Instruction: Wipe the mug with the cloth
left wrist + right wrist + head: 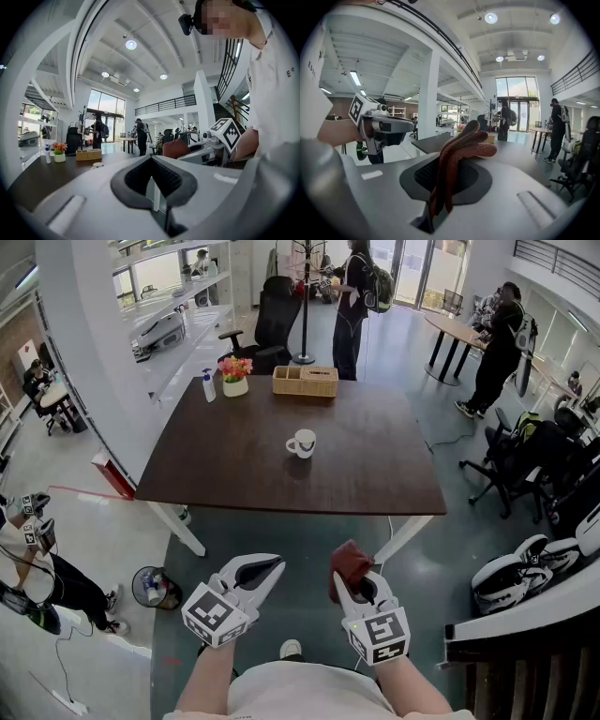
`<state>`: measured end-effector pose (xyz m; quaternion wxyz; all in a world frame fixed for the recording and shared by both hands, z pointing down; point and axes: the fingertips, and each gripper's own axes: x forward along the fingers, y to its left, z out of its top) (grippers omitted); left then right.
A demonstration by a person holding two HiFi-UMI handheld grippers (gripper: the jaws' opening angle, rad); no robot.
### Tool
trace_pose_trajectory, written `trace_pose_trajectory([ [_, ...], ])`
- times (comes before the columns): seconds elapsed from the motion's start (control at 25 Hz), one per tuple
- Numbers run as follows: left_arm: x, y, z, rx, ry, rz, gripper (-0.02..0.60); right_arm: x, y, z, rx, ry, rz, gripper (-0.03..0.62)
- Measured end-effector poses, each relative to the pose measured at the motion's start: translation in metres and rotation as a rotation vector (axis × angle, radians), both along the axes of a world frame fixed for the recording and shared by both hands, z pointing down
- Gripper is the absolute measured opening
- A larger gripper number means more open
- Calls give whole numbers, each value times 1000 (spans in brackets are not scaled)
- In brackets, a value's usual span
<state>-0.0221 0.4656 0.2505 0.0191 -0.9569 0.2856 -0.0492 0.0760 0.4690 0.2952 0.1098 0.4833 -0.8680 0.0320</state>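
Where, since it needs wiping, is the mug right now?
In the head view, the mug stands alone near the middle of the table, nearer than the basket at its far edge.

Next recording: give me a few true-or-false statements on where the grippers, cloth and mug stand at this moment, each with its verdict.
1. The right gripper is clamped on the cloth. True.
2. The mug lies tipped on its side. False: it stands upright on the table.
3. The left gripper holds the mug. False: its jaws hold nothing, and the mug sits well away from both grippers.
4. A flower pot stands left of the basket near the table's far edge. True.
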Motion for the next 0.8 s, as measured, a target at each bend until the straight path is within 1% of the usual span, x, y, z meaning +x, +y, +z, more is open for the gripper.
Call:
trace_pose_trajectory([
  [0.24,0,-2,-3,-8,3,0,0,0,-2,-1,-8,-1,1,74],
  [0.48,-4,-4,3,-14,10,4,0,2,-5,2,-25,-35,29,75],
  [0.8,-23,-18,3,-12,26,9,0,-14,-20,6,-34,-19,29,77],
])
